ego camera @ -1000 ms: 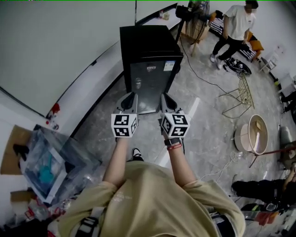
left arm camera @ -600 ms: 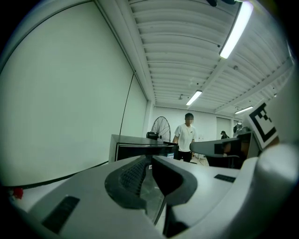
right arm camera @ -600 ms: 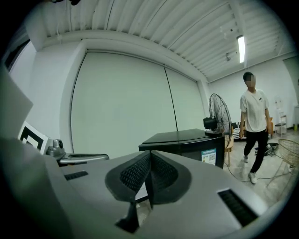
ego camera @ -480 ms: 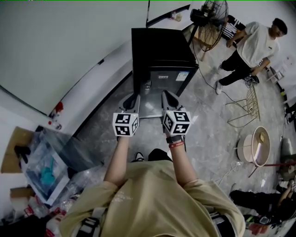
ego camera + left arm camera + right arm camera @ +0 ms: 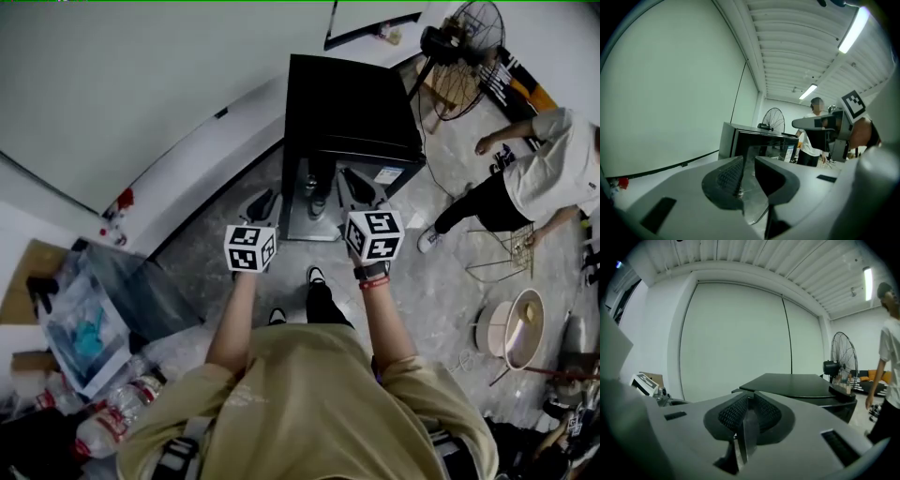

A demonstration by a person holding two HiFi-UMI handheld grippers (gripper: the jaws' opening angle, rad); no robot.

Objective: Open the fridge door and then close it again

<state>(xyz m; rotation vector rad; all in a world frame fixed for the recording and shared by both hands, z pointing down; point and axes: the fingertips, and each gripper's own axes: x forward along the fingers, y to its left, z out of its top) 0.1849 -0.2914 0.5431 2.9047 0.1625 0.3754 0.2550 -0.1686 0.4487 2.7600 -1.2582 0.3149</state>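
Note:
A small black fridge [image 5: 352, 103] stands against the white wall, its steel-grey door [image 5: 302, 208] facing me and closed. My left gripper [image 5: 262, 202] hovers just short of the door's left part. My right gripper [image 5: 360, 187] is at the door's upper right, near its top edge. Neither touches the fridge that I can see. In the left gripper view the left gripper [image 5: 749, 161] has a narrow gap with the fridge [image 5: 759, 140] ahead. In the right gripper view the right gripper [image 5: 749, 399] points over the black fridge top [image 5: 797, 387]. Both jaws are opening, with nothing between them.
A standing fan [image 5: 464, 42] is behind the fridge at right. A bent-over person [image 5: 548, 178] stands right of it, by a wire basket [image 5: 511, 253] and a round basin [image 5: 511, 328]. Plastic bags and bottles [image 5: 84, 328] pile up at left.
I have stepped closer to the fridge, so both grippers now sit right at its door. The bystander has moved right and bent over.

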